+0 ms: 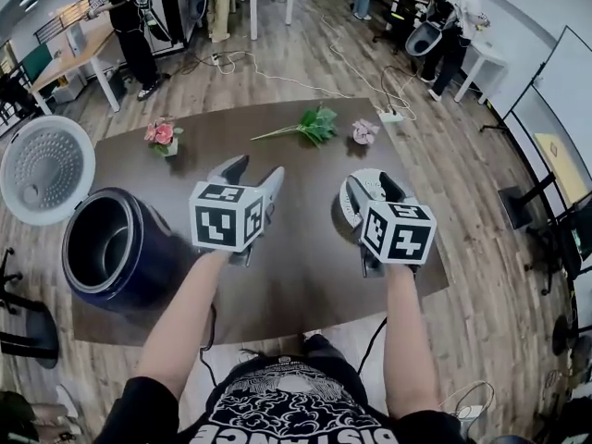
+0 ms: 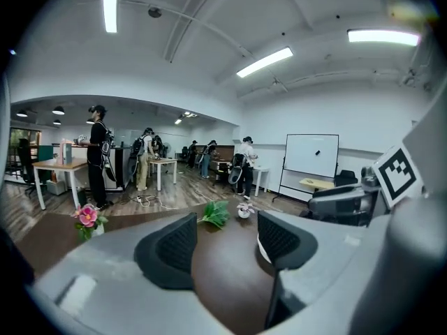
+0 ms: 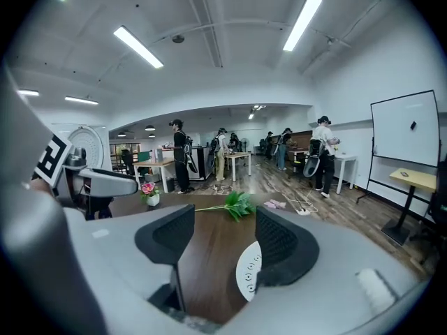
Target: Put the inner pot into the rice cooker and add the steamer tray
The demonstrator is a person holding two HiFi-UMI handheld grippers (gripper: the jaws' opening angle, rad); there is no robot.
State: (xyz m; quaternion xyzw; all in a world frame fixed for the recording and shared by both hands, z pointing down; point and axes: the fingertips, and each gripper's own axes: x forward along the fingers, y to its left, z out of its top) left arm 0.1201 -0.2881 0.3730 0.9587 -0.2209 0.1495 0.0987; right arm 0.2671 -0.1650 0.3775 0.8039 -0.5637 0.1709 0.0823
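Brown table [image 1: 305, 257]: left claw [image 1: 252, 172], right claw [image 1: 372, 189] part-open, empty.

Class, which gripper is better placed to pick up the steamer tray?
Right: the right gripper, jaws apart, hangs at the steamer tray; the left gripper is nearer the rice cooker.

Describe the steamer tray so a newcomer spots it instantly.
On the dark brown table, go to the side opposite the blue rice cooker. The steamer tray lies flat beneath the open right tongs: the only white, round, perforated piece on the wood.
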